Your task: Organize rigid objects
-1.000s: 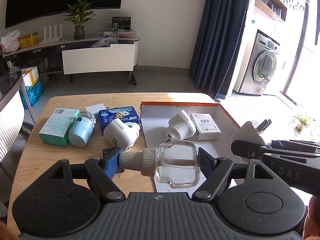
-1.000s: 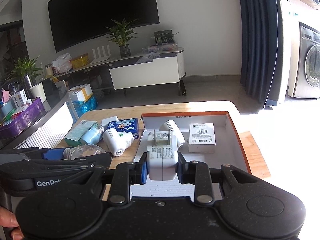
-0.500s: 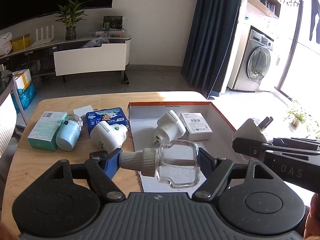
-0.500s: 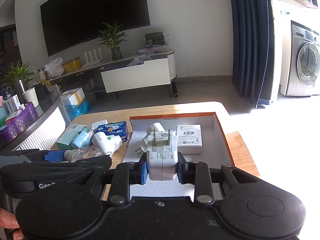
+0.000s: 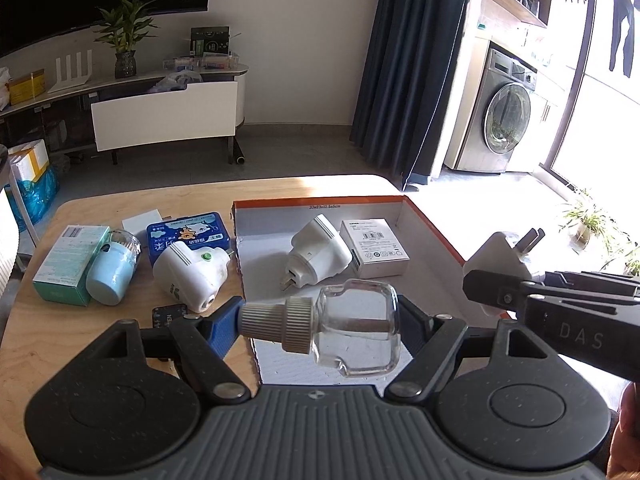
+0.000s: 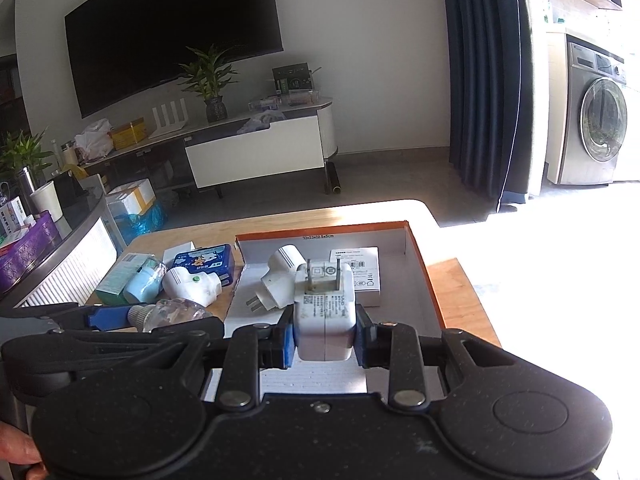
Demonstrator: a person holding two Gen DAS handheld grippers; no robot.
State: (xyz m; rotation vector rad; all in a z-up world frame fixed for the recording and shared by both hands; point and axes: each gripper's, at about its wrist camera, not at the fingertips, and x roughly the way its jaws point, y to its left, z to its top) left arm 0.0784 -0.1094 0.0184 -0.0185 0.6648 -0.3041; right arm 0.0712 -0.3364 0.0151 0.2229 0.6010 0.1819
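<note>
While both hands hover over the near end of the box (image 5: 434,224), we carry one item in each. Our left gripper (image 5: 320,322) clamps a clear bottle (image 5: 356,330) end to end, cap at 9 o'clock and glass base at 3, so the pads bear on its two firm ends and it lies level above the box's near left corner. Our right gripper (image 6: 325,340) is closed on a white charger (image 6: 325,312), prongs pointing away toward 12 o'clock, which keeps the flat sides against the pads. In the box already lie a plug (image 5: 318,254) and a small carton (image 5: 374,246), side by side at the far end, so we judge the bare near floor is where both loads belong. On the table (image 5: 48,340) at 10 o'clock a nightlight (image 5: 190,270), a tin (image 5: 188,234), a cup (image 5: 112,274) and a green carton (image 5: 68,264) wait outside.
</note>
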